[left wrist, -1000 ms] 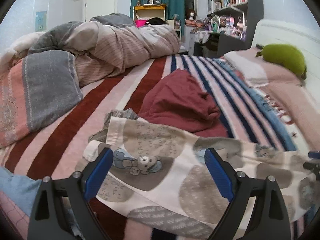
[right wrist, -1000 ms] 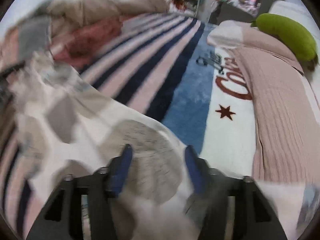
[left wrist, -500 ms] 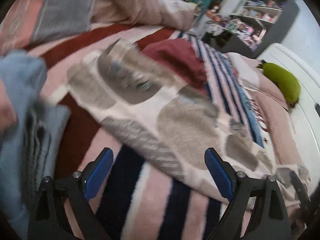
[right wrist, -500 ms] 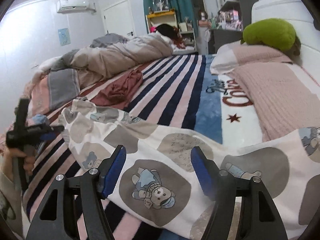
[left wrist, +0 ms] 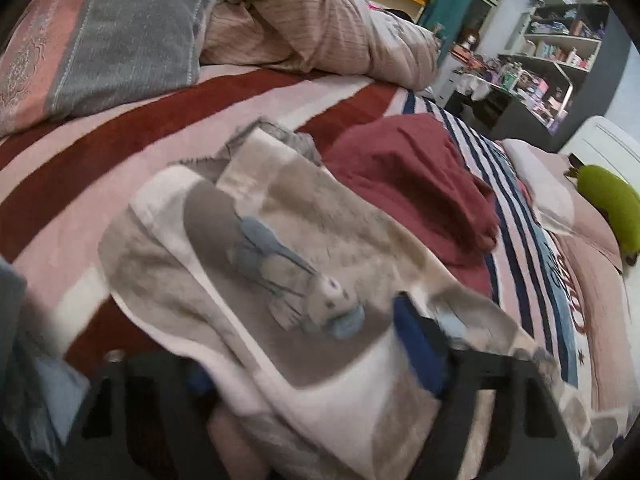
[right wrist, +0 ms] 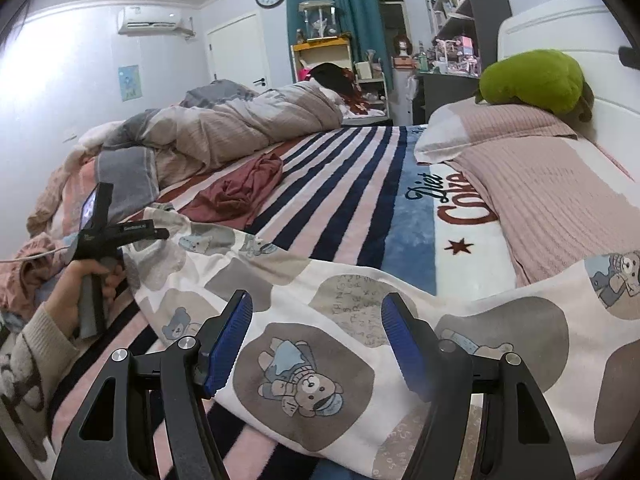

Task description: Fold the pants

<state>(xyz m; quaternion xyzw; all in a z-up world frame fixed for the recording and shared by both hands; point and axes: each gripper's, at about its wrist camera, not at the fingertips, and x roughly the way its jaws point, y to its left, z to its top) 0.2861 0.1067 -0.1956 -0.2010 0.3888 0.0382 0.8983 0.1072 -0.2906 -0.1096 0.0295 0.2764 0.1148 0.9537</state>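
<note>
Left wrist view: the left gripper [left wrist: 320,352], blurred, has pants [left wrist: 280,248] cloth draped between its fingers; whether it grips I cannot tell. Right wrist view: the right gripper [right wrist: 316,344] hovers with jaws apart, the pants [right wrist: 400,300] spread from nine to three o'clock on the bed [right wrist: 360,184]; folding looks barely begun.

Soft, even indoor light fills both views, with a bright wash on the left wall [right wrist: 48,80]. The left wrist view is motion-blurred (worst low down); fisheye bending and black corners frame both.
</note>
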